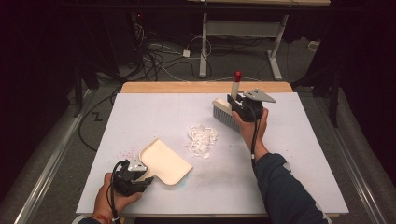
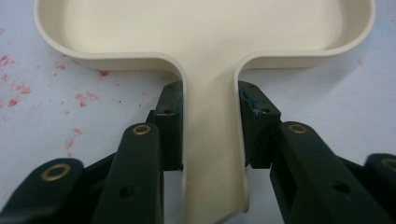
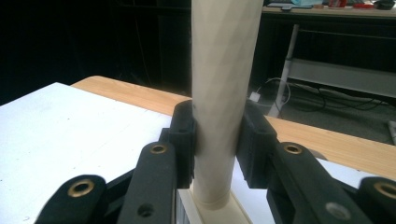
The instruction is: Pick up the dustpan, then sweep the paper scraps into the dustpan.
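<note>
While the left gripper (image 1: 133,179) at the near left clamps the handle of the cream dustpan (image 1: 164,161) lying flat on the white table (image 1: 280,186), white scraps (image 1: 201,139) sit piled mid-table. Beyond them, the right gripper (image 1: 243,108) pinches the hand brush (image 1: 227,109) upright by its handle. Sweeping looks about to begin; next, draw the bristles toward the pan.

Looked like a lab or recording studio rather than a home: dark black curtains (image 1: 42,70) hung all round, tangled black and white cables (image 1: 159,56) sprawled over grey carpet floor (image 1: 70,140), white metal-legged desk frame (image 1: 243,42) stood behind, plain white-topped wooden counter (image 1: 154,112) lit from above.
</note>
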